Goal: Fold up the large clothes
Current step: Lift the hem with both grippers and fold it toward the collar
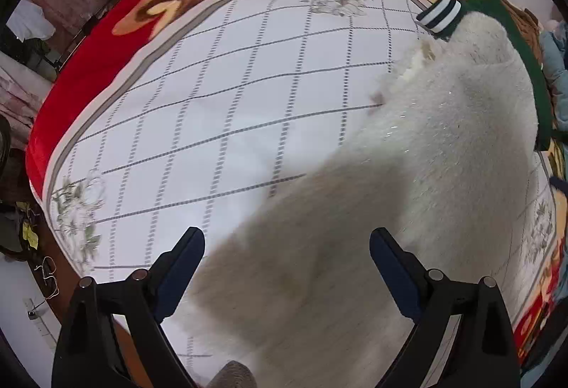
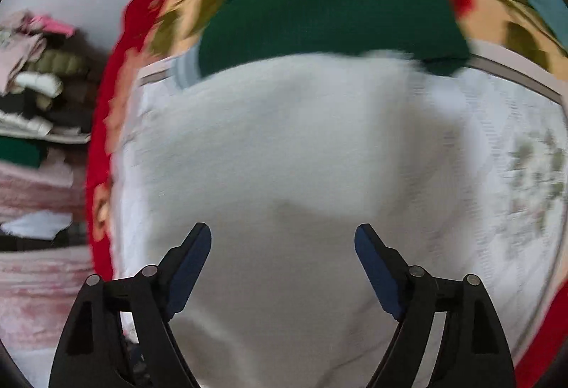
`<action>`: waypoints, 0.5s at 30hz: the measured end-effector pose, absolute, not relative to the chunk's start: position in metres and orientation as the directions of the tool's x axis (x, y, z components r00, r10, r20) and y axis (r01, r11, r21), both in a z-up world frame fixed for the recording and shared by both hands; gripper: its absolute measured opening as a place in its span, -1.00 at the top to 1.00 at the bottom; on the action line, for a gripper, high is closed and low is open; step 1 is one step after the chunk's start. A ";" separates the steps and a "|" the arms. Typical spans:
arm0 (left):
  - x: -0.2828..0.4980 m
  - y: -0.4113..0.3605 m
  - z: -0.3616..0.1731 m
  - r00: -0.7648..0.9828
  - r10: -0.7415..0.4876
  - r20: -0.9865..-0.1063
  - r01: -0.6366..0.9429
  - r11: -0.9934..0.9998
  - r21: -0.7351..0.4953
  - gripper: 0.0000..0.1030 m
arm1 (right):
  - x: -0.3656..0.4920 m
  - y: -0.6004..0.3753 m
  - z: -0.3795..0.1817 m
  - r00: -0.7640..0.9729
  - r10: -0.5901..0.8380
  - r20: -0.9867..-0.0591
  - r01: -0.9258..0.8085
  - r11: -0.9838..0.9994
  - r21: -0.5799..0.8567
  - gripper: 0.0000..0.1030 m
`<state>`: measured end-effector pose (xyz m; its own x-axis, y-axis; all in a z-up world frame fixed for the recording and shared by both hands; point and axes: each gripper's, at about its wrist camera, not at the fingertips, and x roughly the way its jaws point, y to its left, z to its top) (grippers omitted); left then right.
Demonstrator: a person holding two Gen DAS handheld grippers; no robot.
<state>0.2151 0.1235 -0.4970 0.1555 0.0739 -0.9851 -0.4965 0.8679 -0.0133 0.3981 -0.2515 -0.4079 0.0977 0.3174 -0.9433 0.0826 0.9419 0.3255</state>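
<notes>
A large fleece-lined garment [image 1: 443, 139] lies on the bed with its white fuzzy lining up; its green outer cloth and a striped cuff [image 1: 440, 13] show at the far right. My left gripper [image 1: 287, 240] hangs open above the lining's near part, nothing between its fingers. In the blurred right wrist view the same white lining [image 2: 284, 146] fills the middle, with the green outer side [image 2: 330, 0] beyond it. My right gripper [image 2: 283, 237] is open over the lining, its blue pads holding nothing.
The bed wears a white checked sheet [image 1: 220, 96] over a red flowered blanket [image 1: 106, 43]. A light blue garment [image 1: 557, 50] lies at the far right edge. Stacked folded clothes [image 2: 39, 93] sit on shelves left of the bed. Floor with a cable shows at lower left.
</notes>
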 end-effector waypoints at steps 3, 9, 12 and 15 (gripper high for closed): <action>0.238 0.112 -0.521 0.120 0.101 -0.988 -0.496 0.868 0.028 -0.85 | 0.418 -0.284 -0.451 0.053 0.371 -0.927 0.103 0.921 0.375 -0.65; 0.260 0.112 -0.558 0.069 0.135 -0.989 -0.480 0.873 0.085 -0.89 | 0.444 -0.287 -0.526 0.022 0.653 -0.757 0.155 0.746 0.647 -0.47; 0.262 0.113 -0.556 0.070 0.172 -0.983 -0.450 0.884 0.123 -0.89 | 0.440 -0.286 -0.526 0.045 0.682 -0.730 0.189 0.712 0.677 0.37; 0.260 0.113 -0.549 0.069 0.176 -0.982 -0.424 0.896 0.131 -0.89 | 0.409 -0.315 -0.504 0.136 0.705 -0.696 0.314 0.635 0.706 0.49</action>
<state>0.2599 0.1133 -0.5489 0.0692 0.1761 -0.9819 -0.4238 0.8963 0.1309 0.4090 -0.3146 -0.5040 0.1359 0.7054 -0.6956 0.3141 0.6353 0.7055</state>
